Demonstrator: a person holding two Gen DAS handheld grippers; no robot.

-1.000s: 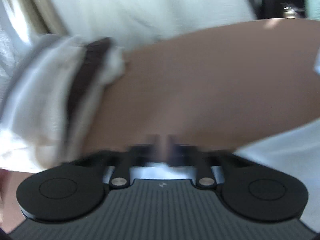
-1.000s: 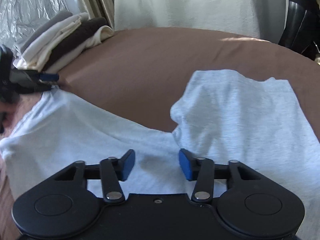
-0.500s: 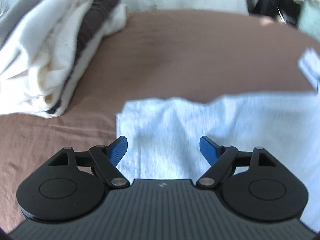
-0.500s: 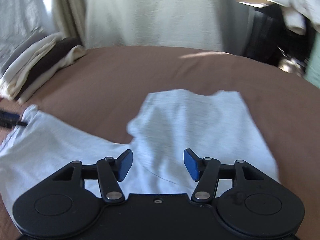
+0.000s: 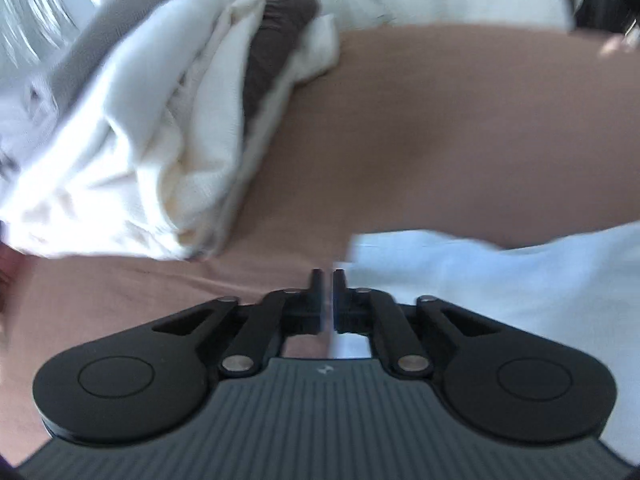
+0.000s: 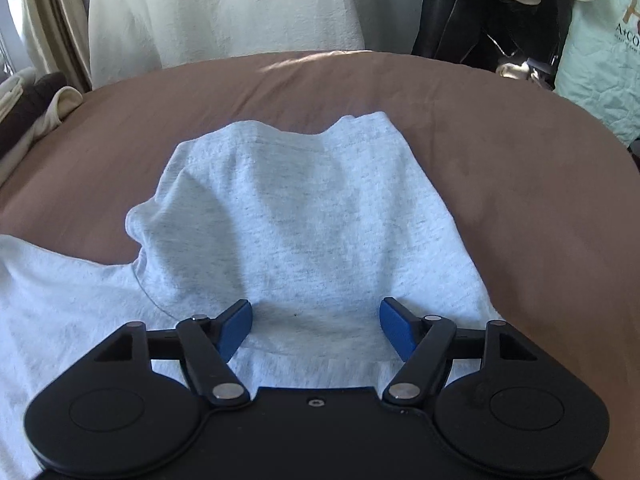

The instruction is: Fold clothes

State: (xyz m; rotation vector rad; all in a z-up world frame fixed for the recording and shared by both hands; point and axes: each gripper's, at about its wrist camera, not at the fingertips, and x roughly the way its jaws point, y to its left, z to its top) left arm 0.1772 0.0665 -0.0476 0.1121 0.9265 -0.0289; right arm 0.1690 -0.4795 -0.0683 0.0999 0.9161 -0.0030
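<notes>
shirt (image 6: 304, 216): heathered pale grey | bedspread (image 6: 500, 152): brown | tongs pads (image 6: 236, 330): blue

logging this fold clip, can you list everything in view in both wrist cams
light grey t-shirt: one, pale heather grey, spread rumpled on the bed before both grippers
bed cover: one, brown, under everything
stack of folded clothes: one pile, white, cream, grey and dark brown, far left on the bed
white cloth: one, off-white, hanging beyond the bed
curtain: one, beige, far left
mint bag: one, pale green, far right
left gripper: black, jaws closing, almost together at the shirt's edge
right gripper: black with blue pads, jaws opening, over the shirt
</notes>
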